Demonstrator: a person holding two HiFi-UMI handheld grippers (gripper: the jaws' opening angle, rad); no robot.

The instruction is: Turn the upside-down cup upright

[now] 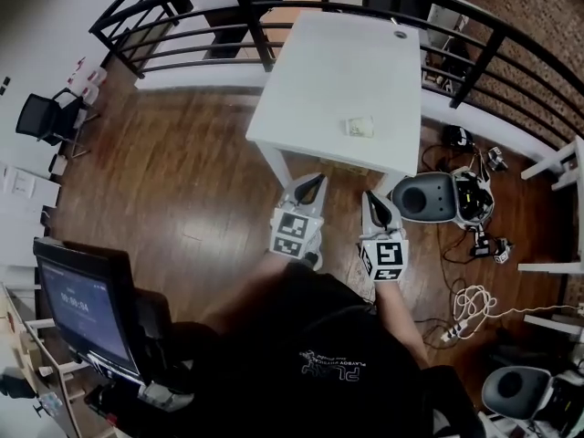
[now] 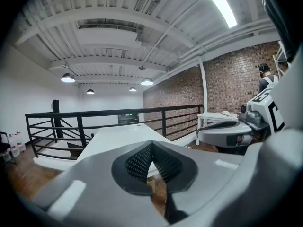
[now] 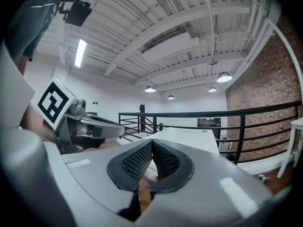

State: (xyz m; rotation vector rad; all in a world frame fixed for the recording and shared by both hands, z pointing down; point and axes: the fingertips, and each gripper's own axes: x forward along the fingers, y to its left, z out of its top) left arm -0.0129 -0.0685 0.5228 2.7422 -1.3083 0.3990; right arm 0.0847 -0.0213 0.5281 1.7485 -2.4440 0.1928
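A small pale cup-like object [image 1: 359, 127] sits on the white table [image 1: 319, 80] close to its near edge; it is too small to tell which way up it is. Both grippers are held low in front of the table, short of its edge. My left gripper [image 1: 314, 183] points at the table with its jaws shut and nothing between them. My right gripper [image 1: 376, 203] is beside it, also shut and empty. In the left gripper view the left gripper's [image 2: 152, 146] mesh pads meet, with the table top [image 2: 118, 138] ahead. In the right gripper view the right gripper [image 3: 152, 144] looks the same.
A black railing [image 1: 274, 26] runs behind and to the right of the table. On the wooden floor to the right are a grey machine [image 1: 427, 197] and loose cables [image 1: 470, 304]. A monitor [image 1: 84, 308] stands at lower left, an office chair [image 1: 44, 117] at far left.
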